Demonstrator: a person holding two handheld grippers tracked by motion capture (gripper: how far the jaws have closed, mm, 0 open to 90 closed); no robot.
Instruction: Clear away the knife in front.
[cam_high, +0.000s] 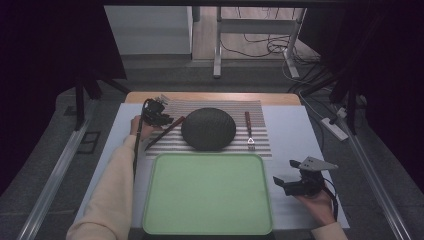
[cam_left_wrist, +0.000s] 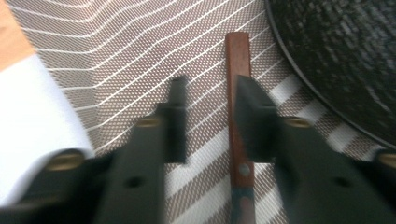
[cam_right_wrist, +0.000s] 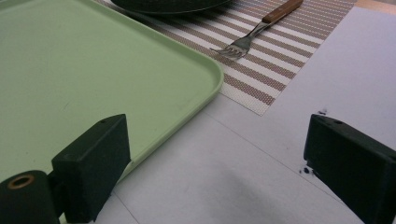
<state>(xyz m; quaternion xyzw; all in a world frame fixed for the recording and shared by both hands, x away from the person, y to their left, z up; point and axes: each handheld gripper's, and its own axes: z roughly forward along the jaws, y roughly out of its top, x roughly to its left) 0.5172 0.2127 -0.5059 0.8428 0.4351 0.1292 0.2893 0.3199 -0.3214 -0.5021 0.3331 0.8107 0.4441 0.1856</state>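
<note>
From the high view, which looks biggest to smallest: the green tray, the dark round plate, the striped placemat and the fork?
1. Striped placemat and green tray: too close to rank, since the plate and tray hide part of the mat and the tray lies nearer the camera.
2. Dark round plate.
3. Fork, by far the smallest.

- Left gripper (cam_high: 161, 113): at the striped mat's (cam_high: 260, 142) far-left corner, above a knife (cam_high: 165, 132) lying aslant.
- Dark plate (cam_high: 208, 129): mat centre.
- Fork (cam_high: 248, 131): right of plate.
- Green tray (cam_high: 207, 195): nearer, touching mat edge.
- Right gripper (cam_high: 281, 176): beside tray, jaws apart.
</note>
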